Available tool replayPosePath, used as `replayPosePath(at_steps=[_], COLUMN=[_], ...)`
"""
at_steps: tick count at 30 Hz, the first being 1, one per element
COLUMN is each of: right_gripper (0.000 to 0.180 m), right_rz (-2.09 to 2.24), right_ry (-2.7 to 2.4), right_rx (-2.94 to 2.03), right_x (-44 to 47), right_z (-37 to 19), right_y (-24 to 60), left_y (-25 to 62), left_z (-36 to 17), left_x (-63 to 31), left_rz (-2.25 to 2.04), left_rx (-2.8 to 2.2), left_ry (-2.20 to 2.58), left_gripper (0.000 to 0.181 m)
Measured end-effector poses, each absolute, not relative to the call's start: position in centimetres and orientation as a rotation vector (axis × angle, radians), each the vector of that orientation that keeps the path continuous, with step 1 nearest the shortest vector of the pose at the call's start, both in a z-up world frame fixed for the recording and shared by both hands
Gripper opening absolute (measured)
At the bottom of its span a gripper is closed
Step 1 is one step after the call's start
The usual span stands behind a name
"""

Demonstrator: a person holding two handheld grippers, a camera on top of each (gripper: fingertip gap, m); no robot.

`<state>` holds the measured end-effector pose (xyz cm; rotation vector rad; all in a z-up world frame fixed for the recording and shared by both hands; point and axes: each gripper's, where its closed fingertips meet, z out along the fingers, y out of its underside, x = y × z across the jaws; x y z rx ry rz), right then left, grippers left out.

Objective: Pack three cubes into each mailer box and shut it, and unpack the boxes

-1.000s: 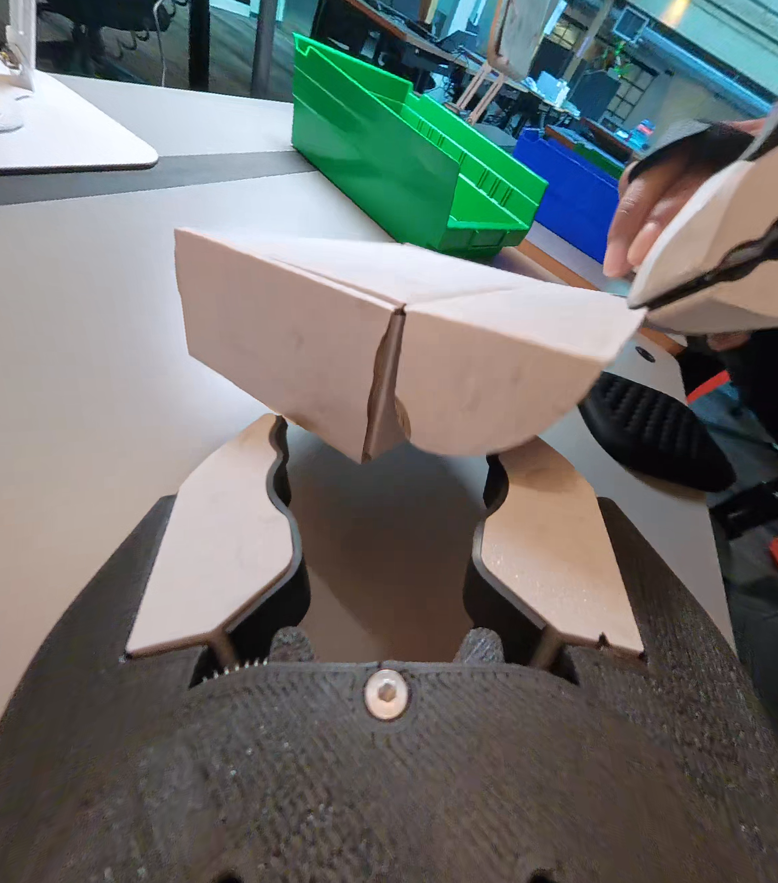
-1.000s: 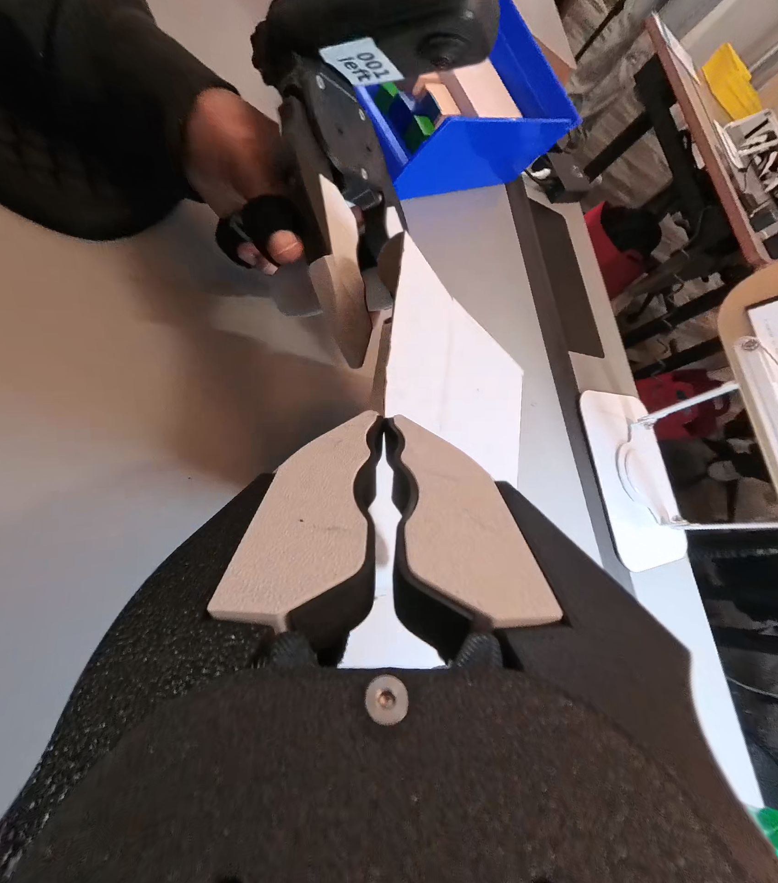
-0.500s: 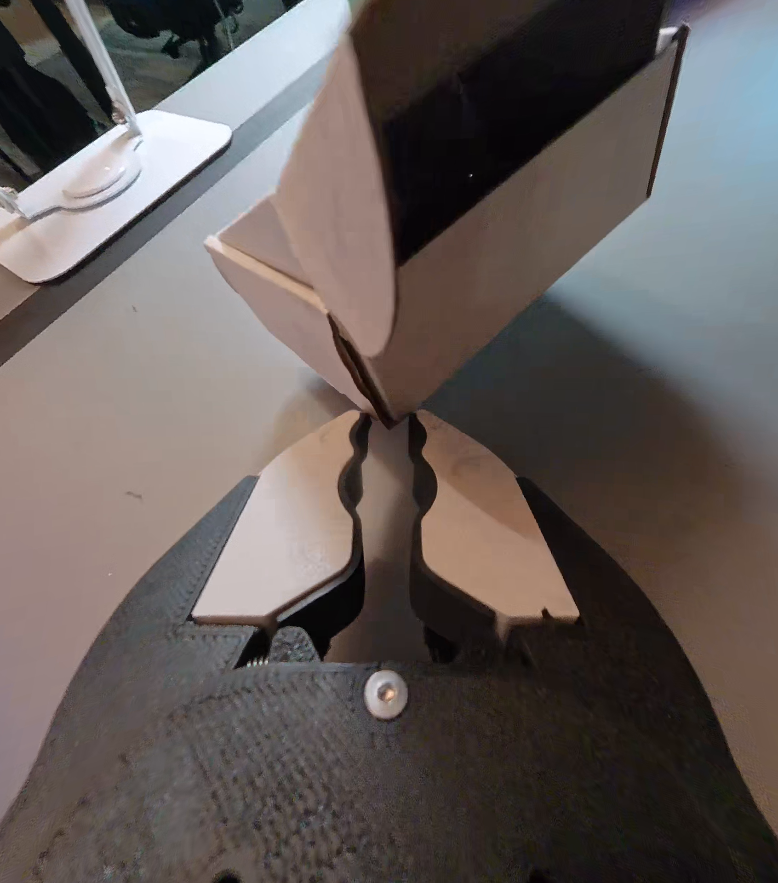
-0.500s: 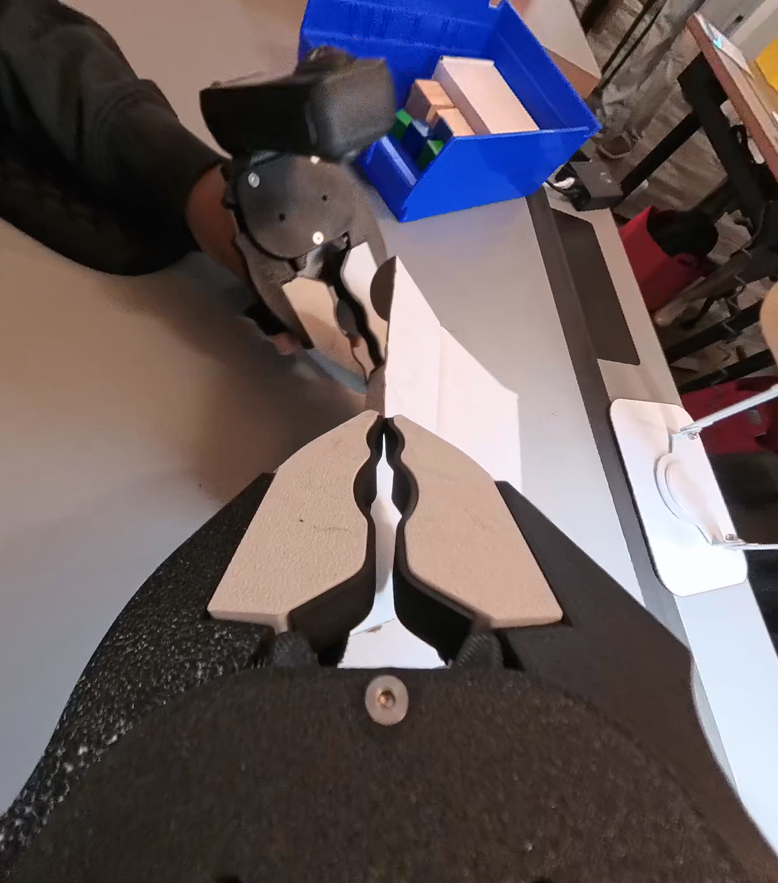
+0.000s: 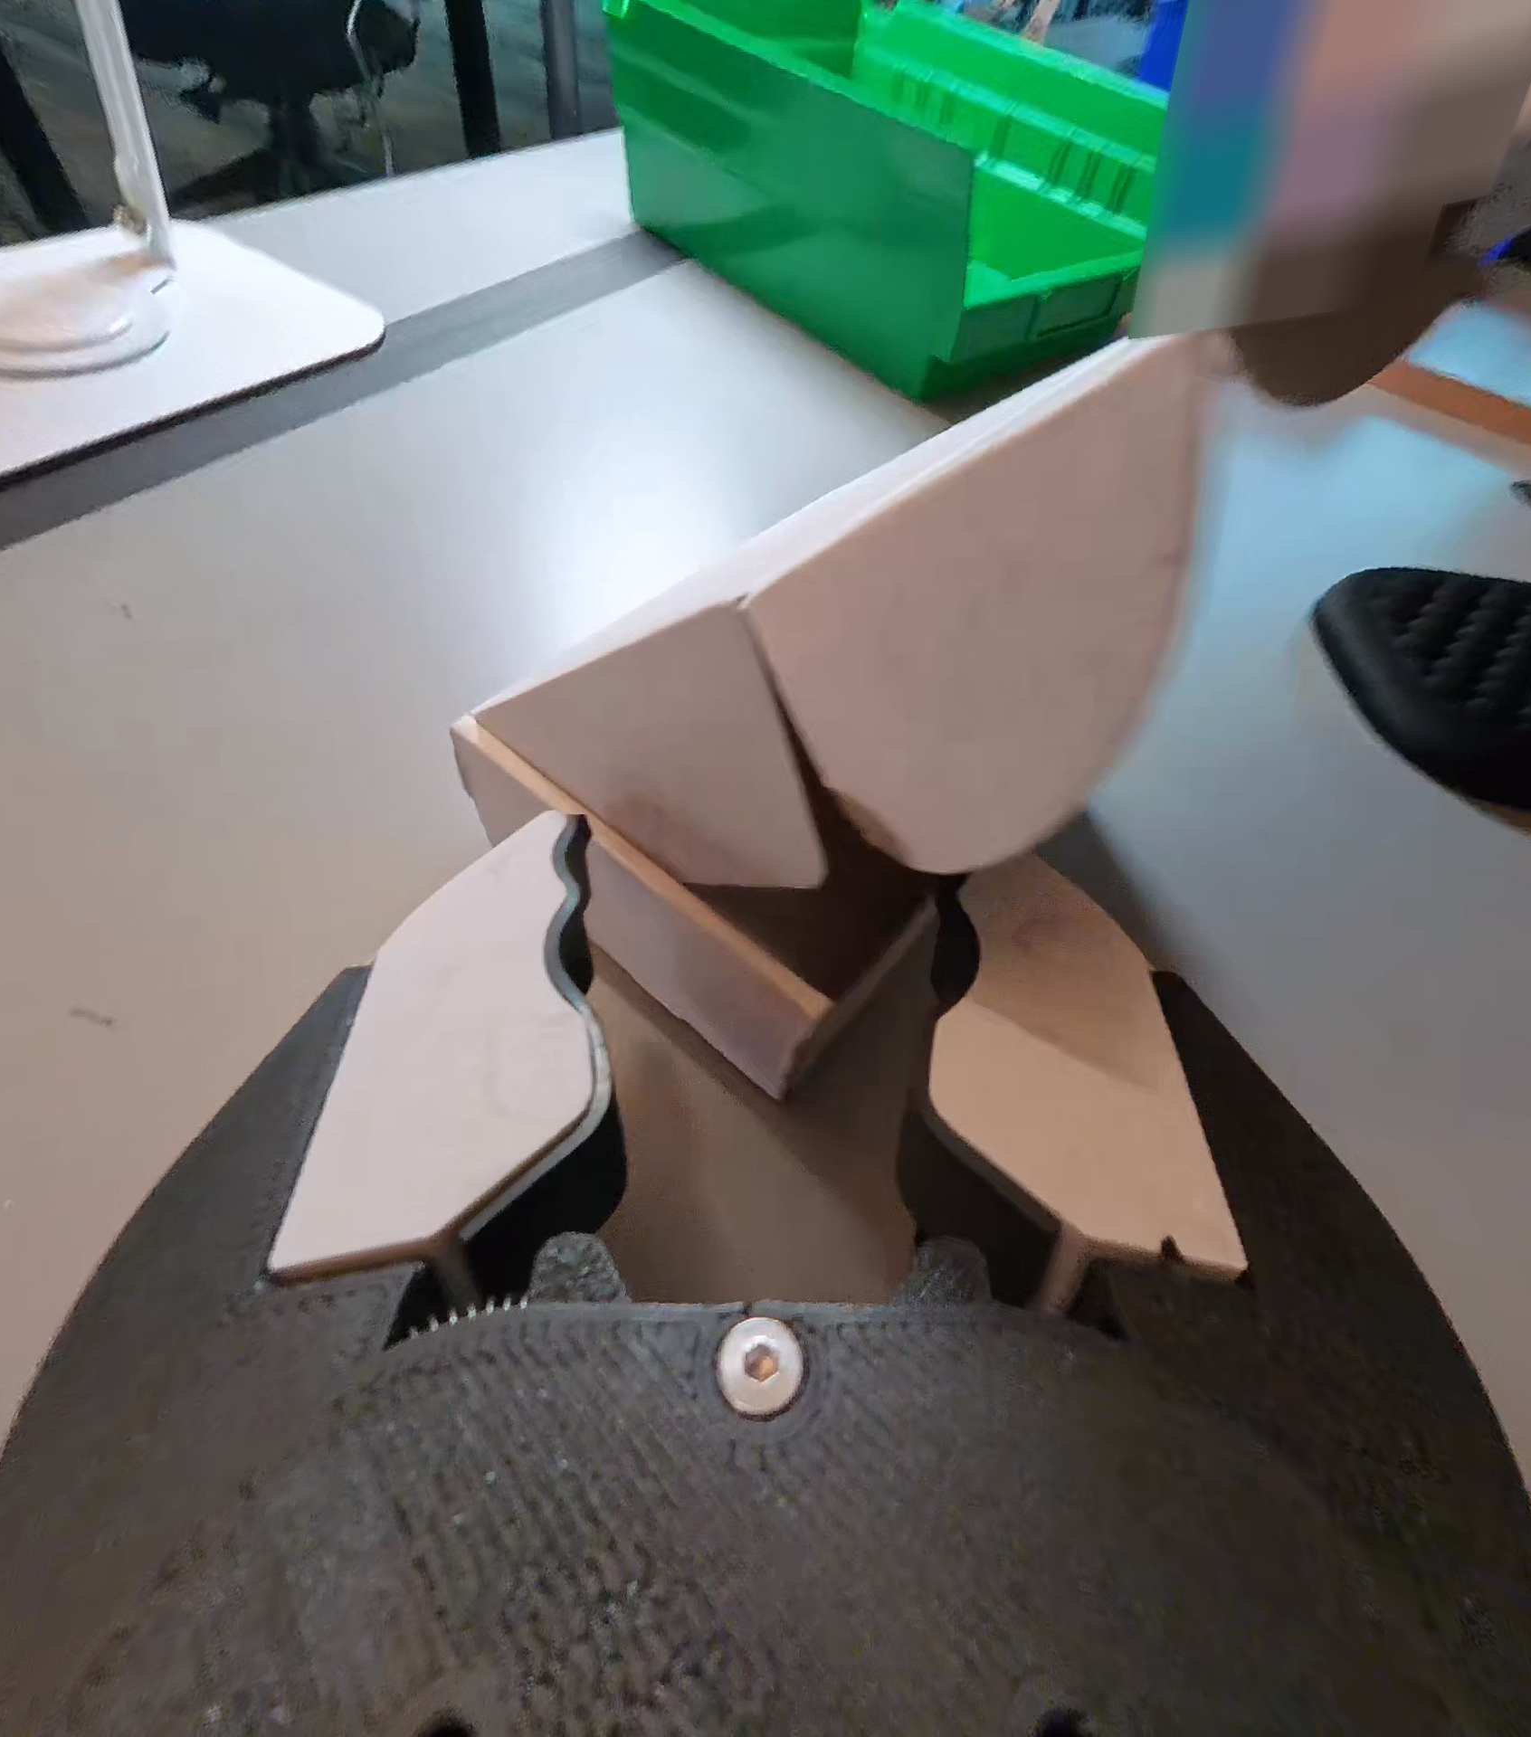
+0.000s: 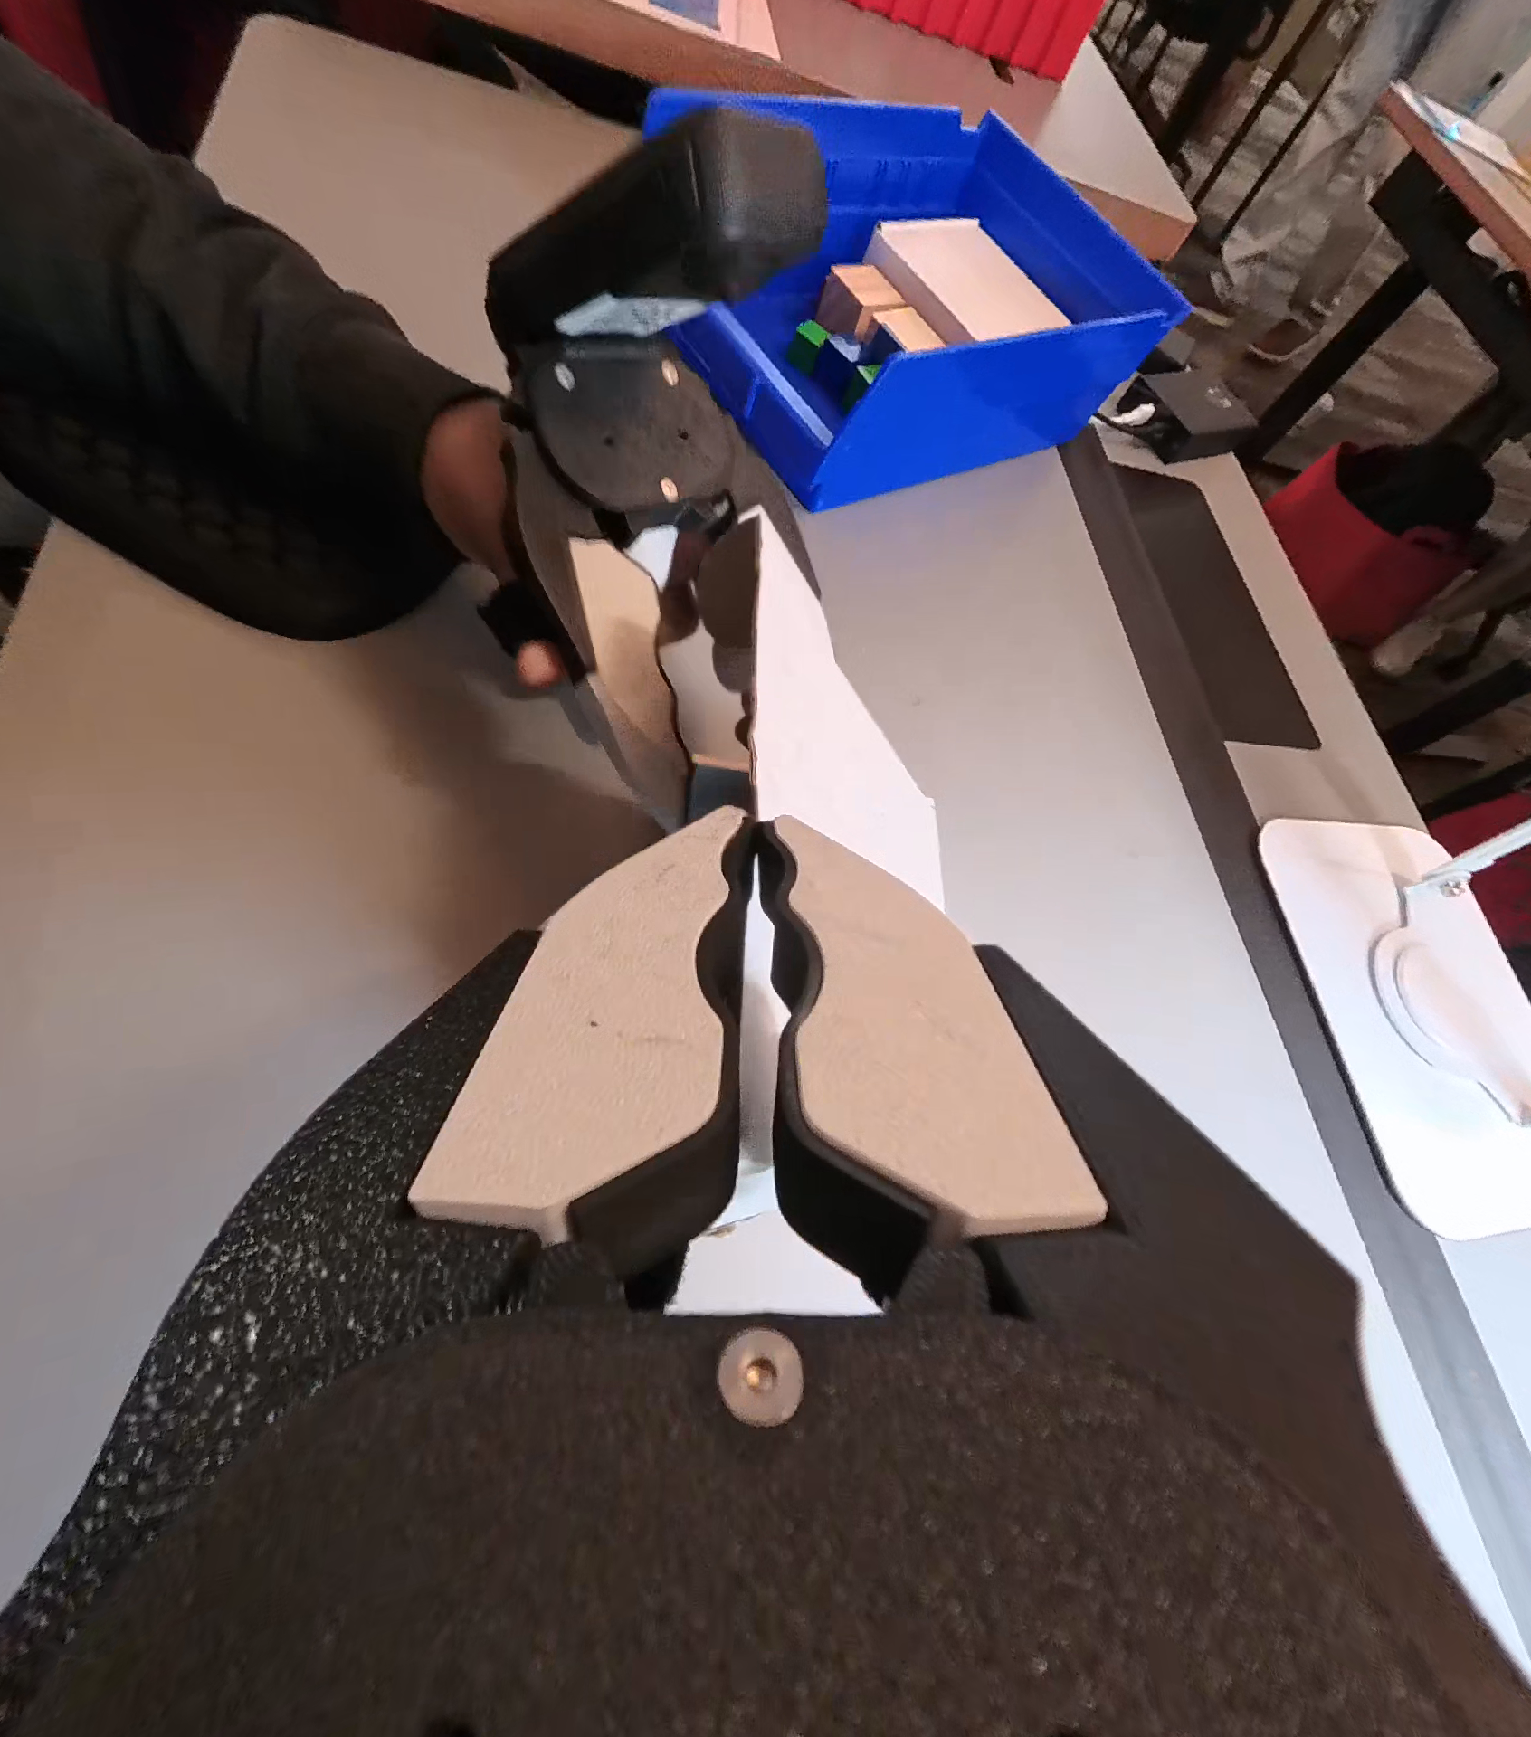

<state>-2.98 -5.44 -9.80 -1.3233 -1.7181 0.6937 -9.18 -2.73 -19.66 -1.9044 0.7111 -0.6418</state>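
Held up off the grey table [image 5: 179, 799]: one pale cardboard mailer box [image 5: 837, 752], lid part-raised and tilted, a rounded side flap hanging down over a dark gap that shows nothing of the inside. Plain matt card, sharp folds, faint scuffs on the flap (no cube visible in it from either view). Seen edge-on in the right wrist view as a thin white panel [image 6: 837, 752] running away from the camera.

Right gripper [image 6: 757, 832] pinched tight on the lid's edge, pads nearly meeting with only the card between them. Left gripper [image 5: 757, 874] spread fairly wide, the box's near corner sitting between its fingers [image 5: 480, 1034], touching or just beside the left one; grip not confirmed. Same left gripper [image 6: 696, 639] farther off in the right wrist view, a hand [image 6: 470, 479] in a dark sleeve on its handle.

Beyond the box, green bin [image 5: 837, 188] on the table. Blue bin [image 6: 931, 414] at the far end, holding green, blue and wooden cubes [image 6: 846, 348] beside a white box [image 6: 959, 273]. White stand base [image 5: 85, 348] off to the side
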Motion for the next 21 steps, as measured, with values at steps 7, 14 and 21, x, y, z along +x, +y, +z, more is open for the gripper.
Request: replayPosePath(at_steps=[7, 14, 21], right_gripper=[0.000, 0.001, 0.004], right_rz=[0.792, 0.661, 0.336], right_ry=[-1.680, -1.608, -1.651], right_rx=[-1.373, -1.548, -1.815], right_x=[-3.6, -4.3, -4.7], right_z=[-7.2, -6.2, -14.6], right_y=[-3.0, 6.9, 17.2], left_y=[-2.4, -2.6, -2.8], left_z=[-22.2, -22.3, -22.3], left_x=[-10.0, -10.0, -9.9], left_rz=[-0.477, -0.498, -0.521], left_rx=[-2.029, -2.049, -2.057], left_ry=[0.760, 0.756, 0.730], left_gripper=[0.055, 0.054, 0.053])
